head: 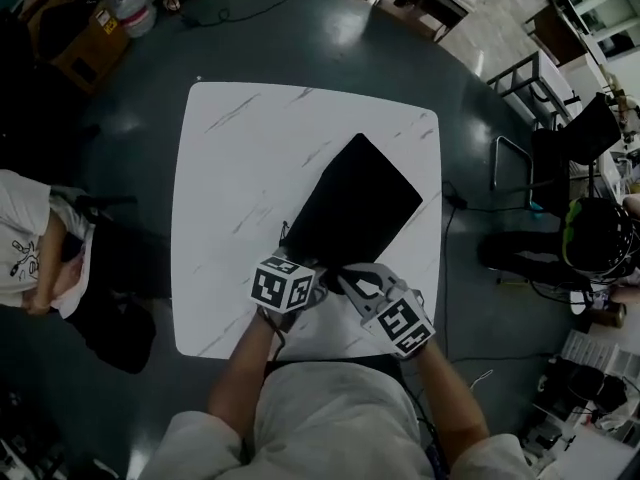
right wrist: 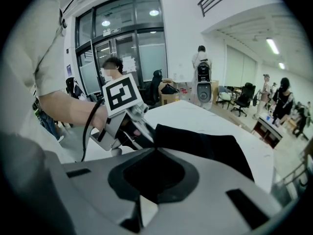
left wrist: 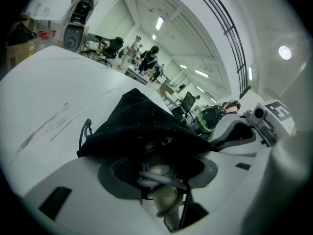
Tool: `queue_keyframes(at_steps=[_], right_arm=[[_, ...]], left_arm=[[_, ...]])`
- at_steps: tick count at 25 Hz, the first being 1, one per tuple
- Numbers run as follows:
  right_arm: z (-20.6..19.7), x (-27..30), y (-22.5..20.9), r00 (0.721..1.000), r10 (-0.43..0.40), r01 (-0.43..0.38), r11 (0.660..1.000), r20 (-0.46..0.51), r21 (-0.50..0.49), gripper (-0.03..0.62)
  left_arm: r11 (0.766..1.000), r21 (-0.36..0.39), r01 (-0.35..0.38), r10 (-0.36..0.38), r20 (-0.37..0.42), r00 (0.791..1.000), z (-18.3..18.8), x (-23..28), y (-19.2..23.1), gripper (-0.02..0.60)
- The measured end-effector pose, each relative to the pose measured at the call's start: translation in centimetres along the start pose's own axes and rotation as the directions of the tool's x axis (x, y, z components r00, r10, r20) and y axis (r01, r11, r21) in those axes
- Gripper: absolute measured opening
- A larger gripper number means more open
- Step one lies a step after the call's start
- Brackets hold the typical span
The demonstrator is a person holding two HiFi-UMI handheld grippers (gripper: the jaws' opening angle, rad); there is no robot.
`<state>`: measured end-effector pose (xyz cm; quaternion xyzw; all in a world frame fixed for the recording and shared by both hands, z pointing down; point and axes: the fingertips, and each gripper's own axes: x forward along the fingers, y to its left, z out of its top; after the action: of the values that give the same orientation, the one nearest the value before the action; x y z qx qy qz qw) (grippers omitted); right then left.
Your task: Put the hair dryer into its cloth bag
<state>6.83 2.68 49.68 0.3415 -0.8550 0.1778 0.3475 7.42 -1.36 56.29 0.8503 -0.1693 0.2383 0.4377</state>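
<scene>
Cloth bag (head: 355, 208): black, lies flat on the white table (head: 230, 158), running from centre out toward 1 o'clock. Mouth is at its 6 o'clock end, nearest the person.

Hair dryer (left wrist: 166, 196): mostly inside the bag. Only the cream handle end w/ strain relief shows at the mouth, grey cord (left wrist: 159, 180) wound across it.

L gripper (head: 300, 266) sits at the mouth's 7 o'clock corner. Jaws wide, w/ handle end and mouth cloth between them; no firm pinch on the handle shows. R gripper (head: 343, 276) is at the 5 o'clock corner, jaws all but together, nipping the black hem.

Handling, as a judgement:
- Dryer prob. rigid plastic, smooth and a bit slippery, heavier toward the head. Best taken round the handle, not by the cord.
- Wound cord is springy and could snag the hem.
- Bag is light, soft and limp; the mouth collapses unless held. Take it by the hem, near the drawstring loop (left wrist: 80, 134), and keep it taut while the last of the handle goes in.

Count:
- 1 bag, 1 dryer, 1 cord
- 1 drawstring loop seen
- 2 grippers, 1 table
- 1 bystander (head: 25, 233) at 9 o'clock, off the table
</scene>
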Motion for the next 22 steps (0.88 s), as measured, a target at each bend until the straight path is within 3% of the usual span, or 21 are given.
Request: queue_keyframes(at_steps=[4,6,10,11,13,17,22], right_arm=[[-0.2,-0.2,-0.3,1.000,-0.003,0.003,1.000,0.016,0.018,0.023],[-0.1,-0.3,-0.5,1.000,-0.009,0.008,1.000,0.027,0.028,0.023],[-0.6,-0.3,-1.3,0.999,-0.026,0.024,0.999,0.032,0.047,0.023],[-0.7,-0.3,-1.4,0.999,-0.030,0.029,0.998,0.029,0.047,0.023],[-0.8,-0.3,-1.5,0.999,-0.038,0.036,0.998,0.026,0.045,0.023],[-1.1,-0.3,-1.7,0.999,-0.049,0.048,0.998,0.022,0.050,0.023],[-1.5,-0.1,-1.5,0.998,-0.061,0.059,0.996,0.024,0.060,0.023]], left_arm=[[0.999,-0.033,0.022,-0.020,0.058,0.998,1.1,0.6,0.0,0.207],[0.998,-0.049,0.035,-0.030,0.101,0.994,1.8,0.6,0.2,0.162],[1.000,-0.014,0.001,0.001,0.141,0.990,2.8,1.2,0.9,0.104],[1.000,-0.007,-0.009,0.010,0.165,0.986,3.2,1.1,1.0,0.005],[0.999,0.035,-0.023,0.016,0.193,0.981,4.2,0.9,0.6,0.005],[0.985,0.159,-0.073,0.050,0.141,0.989,3.6,0.7,-0.4,0.005],[0.978,0.200,-0.058,0.049,0.047,0.998,-0.1,-1.2,-1.1,0.005]])
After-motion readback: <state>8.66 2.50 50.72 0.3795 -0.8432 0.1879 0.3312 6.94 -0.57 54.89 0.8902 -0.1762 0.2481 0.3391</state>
